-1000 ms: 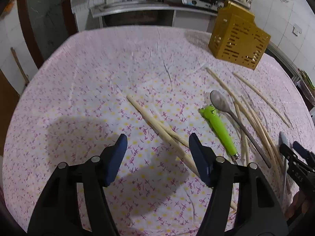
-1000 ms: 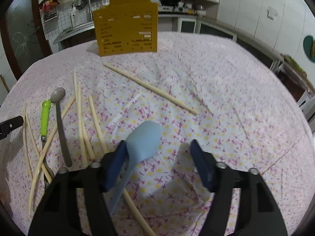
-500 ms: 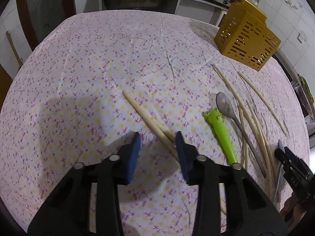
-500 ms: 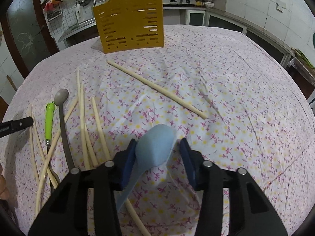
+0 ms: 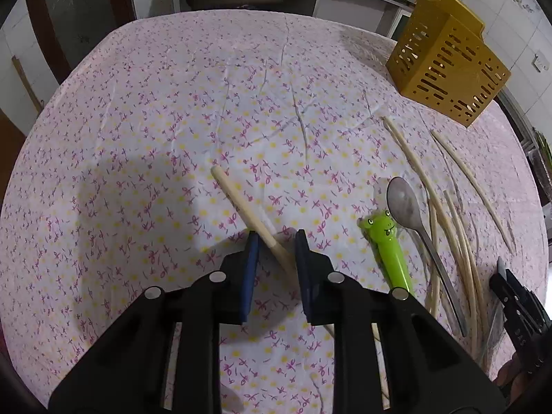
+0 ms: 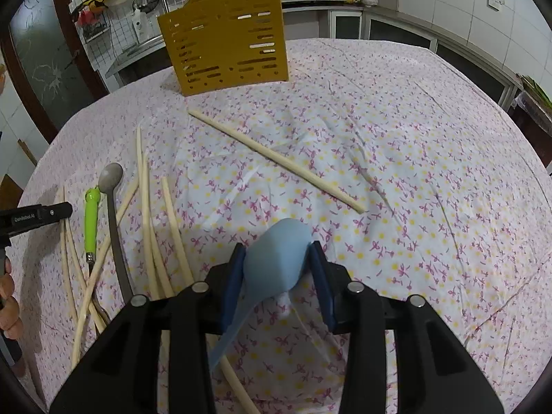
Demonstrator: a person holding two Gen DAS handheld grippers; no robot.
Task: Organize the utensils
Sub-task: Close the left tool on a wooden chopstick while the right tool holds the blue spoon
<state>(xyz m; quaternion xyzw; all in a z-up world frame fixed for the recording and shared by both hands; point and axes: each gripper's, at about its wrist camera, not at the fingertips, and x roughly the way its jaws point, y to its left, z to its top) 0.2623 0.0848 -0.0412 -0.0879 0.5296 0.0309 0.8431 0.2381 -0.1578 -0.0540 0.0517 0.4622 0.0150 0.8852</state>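
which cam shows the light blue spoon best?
Right wrist. The light blue spoon fills the centre there, its bowl pressed between the right gripper pads, handle trailing back underneath. The left wrist view doesn't show the spoon clearly; only the right gripper's tip appears at its right edge.

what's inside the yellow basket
Through the slots of the yellow basket, pale strips like chopsticks show in the right wrist view. Its walls cover the rest, and no view looks into the top, so how many and what else cannot be told.
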